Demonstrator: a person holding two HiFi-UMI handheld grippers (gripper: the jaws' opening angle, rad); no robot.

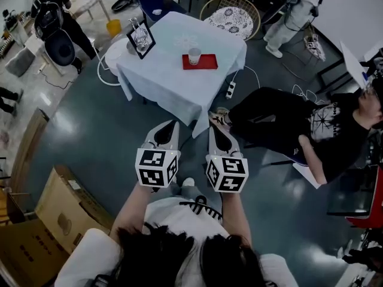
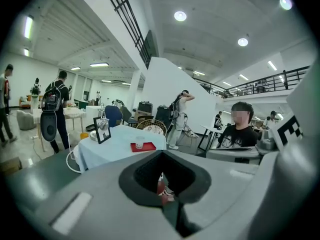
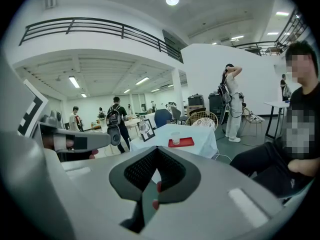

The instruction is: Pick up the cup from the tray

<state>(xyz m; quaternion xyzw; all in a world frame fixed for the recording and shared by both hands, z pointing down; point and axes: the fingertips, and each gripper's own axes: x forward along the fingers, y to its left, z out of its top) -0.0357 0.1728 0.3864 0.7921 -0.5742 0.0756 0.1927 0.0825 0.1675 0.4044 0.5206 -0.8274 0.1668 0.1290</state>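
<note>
Cup: stands upright on the red tray, toward the tray's left end as the head view shows it. Neither gripper touches it.
Tray: lies flat on the table, near the far right part of the cloth.
Table: covered with a pale blue cloth that hangs over the edges. It stands well ahead of both grippers, with open grey floor between.
Picture frame: black, propped upright on the table's left part, well apart from the tray.
Left gripper: held low in front of the person, pointing toward the table and slightly downward. The jaws are closed tip to tip with nothing between them.
Right gripper: held just beside the left one at the same height, pointing the same way. The jaws are closed together and hold nothing.
Marker cubes: one sits on each gripper, at the end nearer the person.
Wicker chair: stands behind the table and carries a patterned cushion.
Seated person: in black clothes, to the right of the table, legs stretched toward it.
Power strip: lies on the floor beside the table's right edge.
Cardboard boxes: stand on the floor at the lower left of the head view.
</note>
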